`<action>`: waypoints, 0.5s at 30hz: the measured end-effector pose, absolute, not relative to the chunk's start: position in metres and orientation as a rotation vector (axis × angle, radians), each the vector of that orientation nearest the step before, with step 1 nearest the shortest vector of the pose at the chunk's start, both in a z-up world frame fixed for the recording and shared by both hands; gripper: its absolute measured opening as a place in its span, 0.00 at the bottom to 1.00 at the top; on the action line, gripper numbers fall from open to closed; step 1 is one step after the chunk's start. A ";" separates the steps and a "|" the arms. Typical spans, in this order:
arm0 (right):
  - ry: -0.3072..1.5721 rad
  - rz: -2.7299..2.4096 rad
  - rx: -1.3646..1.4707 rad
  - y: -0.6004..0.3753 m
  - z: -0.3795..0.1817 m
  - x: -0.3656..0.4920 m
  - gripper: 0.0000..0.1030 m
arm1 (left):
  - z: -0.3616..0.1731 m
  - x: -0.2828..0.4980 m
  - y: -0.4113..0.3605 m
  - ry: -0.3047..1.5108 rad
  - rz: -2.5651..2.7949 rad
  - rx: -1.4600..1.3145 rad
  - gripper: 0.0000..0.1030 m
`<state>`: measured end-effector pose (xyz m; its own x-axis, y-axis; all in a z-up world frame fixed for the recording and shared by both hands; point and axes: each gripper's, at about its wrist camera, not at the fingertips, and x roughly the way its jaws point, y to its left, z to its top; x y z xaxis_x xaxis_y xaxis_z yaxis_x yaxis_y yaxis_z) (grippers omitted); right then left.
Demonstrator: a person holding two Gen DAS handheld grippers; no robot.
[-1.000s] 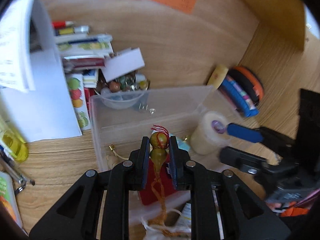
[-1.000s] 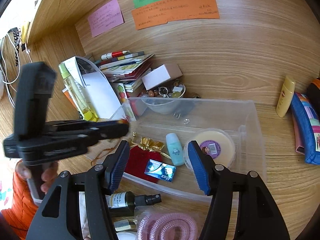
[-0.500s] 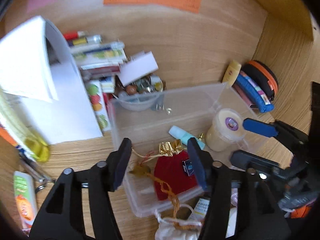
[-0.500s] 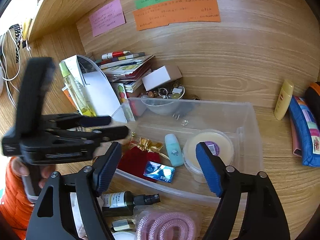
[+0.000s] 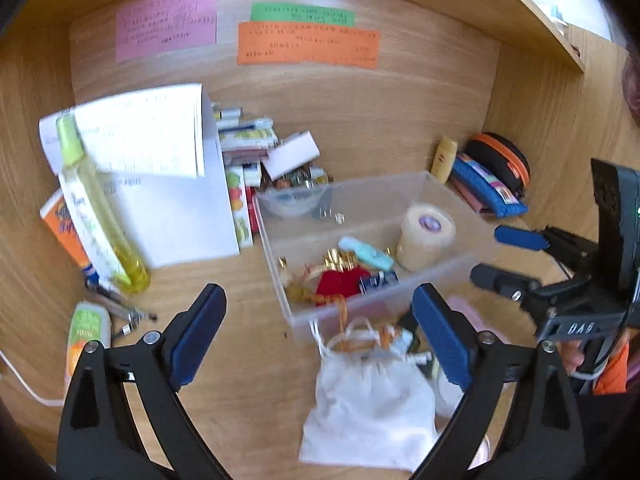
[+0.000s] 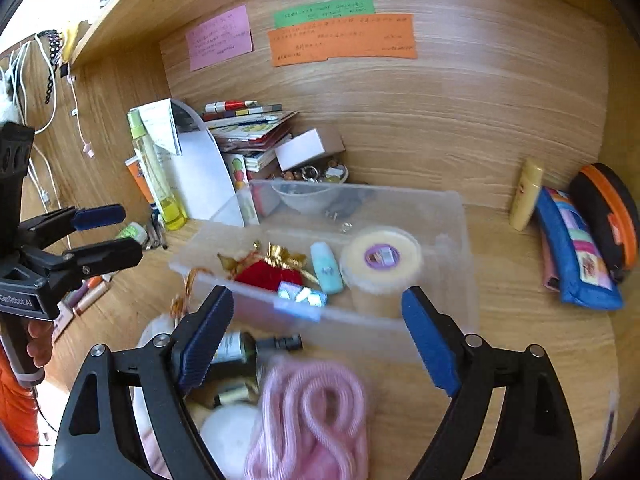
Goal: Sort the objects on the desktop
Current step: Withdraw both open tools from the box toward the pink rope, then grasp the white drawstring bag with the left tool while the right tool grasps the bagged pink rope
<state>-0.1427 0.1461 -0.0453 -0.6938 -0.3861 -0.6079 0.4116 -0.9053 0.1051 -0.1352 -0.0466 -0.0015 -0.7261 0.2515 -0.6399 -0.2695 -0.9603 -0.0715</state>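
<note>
A clear plastic box (image 5: 360, 184) (image 6: 460, 240) on the wooden desk holds a red pouch (image 5: 340, 284) (image 6: 268, 274), a light-blue tube (image 6: 327, 266), a cream tub (image 5: 426, 236) (image 6: 380, 260) and a gourd charm (image 5: 298, 292), whose orange cord (image 5: 342, 312) hangs over the front wall. My left gripper (image 5: 316, 336) (image 6: 131, 231) stands back from the box, its jaws opening wide and gripping nothing; a white pouch (image 5: 368, 400) lies below them. My right gripper (image 6: 318, 338) (image 5: 486, 253) is also opening, empty, in front of the box and above a pink coiled cord (image 6: 312, 412).
A dark bottle (image 6: 240, 350) lies in front of the box. Left of it stand a yellow spray bottle (image 5: 100, 220), papers (image 5: 160, 184) and stacked books (image 6: 248, 128). A trinket bowl (image 6: 308, 196) is behind. Pencil cases (image 6: 576, 248) and a yellow tube (image 6: 528, 194) sit right.
The left gripper let go of the gourd charm, opened wide and drew back from the box; the charm now lies inside. The right gripper opened wider and pulled back a little.
</note>
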 end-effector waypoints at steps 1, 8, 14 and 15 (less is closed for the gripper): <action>0.052 -2.552 0.906 0.149 -0.046 -0.138 0.82 | -0.005 -0.131 -0.047 0.032 2.675 -0.997 0.92; 0.036 -2.552 0.965 0.164 -0.057 -0.119 0.83 | -0.033 -0.110 -0.043 -0.038 2.581 -1.066 0.93; 0.048 -2.512 1.055 0.160 -0.080 -0.122 0.83 | -0.055 -0.106 -0.037 -0.116 2.474 -1.128 0.93; 0.049 -2.503 1.073 0.159 -0.085 -0.123 0.83 | -0.058 -0.105 -0.036 -0.123 2.461 -1.133 0.93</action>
